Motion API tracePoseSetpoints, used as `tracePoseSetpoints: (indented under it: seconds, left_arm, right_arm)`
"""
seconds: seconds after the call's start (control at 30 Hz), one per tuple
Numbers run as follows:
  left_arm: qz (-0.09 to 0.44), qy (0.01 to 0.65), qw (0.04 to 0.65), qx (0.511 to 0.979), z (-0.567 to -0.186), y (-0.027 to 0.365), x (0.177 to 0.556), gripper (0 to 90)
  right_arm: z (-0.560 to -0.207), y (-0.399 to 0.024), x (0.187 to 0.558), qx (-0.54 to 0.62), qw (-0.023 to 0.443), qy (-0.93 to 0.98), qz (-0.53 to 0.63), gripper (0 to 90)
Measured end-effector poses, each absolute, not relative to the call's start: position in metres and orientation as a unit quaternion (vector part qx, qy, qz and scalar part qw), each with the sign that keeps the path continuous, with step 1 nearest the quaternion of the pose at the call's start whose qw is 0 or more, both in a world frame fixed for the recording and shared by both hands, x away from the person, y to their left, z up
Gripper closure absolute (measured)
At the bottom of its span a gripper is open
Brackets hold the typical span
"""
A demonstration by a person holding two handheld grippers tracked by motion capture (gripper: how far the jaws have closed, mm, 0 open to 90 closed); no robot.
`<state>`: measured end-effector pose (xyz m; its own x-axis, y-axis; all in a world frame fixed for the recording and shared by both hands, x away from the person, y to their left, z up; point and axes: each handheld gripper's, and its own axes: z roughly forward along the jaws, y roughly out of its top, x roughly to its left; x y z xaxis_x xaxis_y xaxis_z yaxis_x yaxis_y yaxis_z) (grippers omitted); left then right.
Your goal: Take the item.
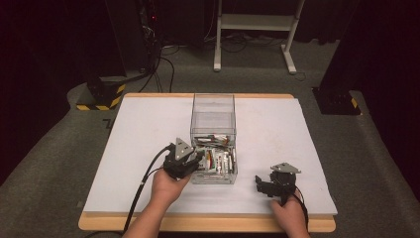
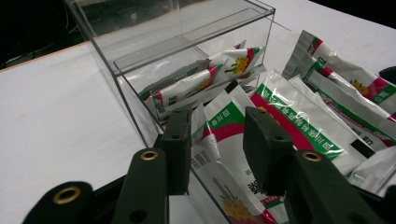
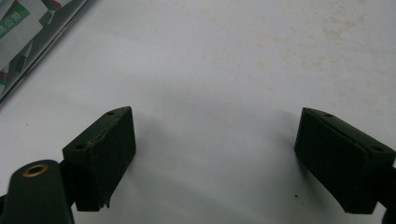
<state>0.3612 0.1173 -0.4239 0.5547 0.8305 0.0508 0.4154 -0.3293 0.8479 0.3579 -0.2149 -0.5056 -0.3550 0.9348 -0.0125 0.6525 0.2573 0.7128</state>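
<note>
Your left gripper (image 1: 197,159) sits at the near left corner of the clear box (image 1: 213,106), jaws half-closed around a white, green and red sachet (image 2: 219,140) standing in the open front section. Can't tell whether the pads actually press it. More sachets (image 2: 299,116) lean packed beside it, some in the back under the lid. Your right gripper (image 1: 262,184) rests on the white table (image 1: 138,148), well right of the box, jaws wide, nothing but table surface between them.
</note>
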Motion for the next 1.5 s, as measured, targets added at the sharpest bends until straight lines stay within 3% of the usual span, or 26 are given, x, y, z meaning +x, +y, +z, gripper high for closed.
tracePoseSetpoints:
  seconds: [0.5,0.9,1.5]
  left_arm:
    - [0.245,0.397,0.43,0.773,-0.433,0.118,0.358,74.3]
    - [0.227,0.418,0.456,0.753,-0.435,0.127,0.357,88.0]
    - [0.23,0.425,0.488,0.727,-0.432,0.133,0.349,89.8]
  right_arm:
    - [-0.506,-0.215,0.358,0.522,0.224,0.76,0.314,12.5]
    - [-0.506,-0.215,0.358,0.522,0.224,0.761,0.314,12.5]
    - [-0.506,-0.215,0.358,0.521,0.224,0.761,0.315,12.5]
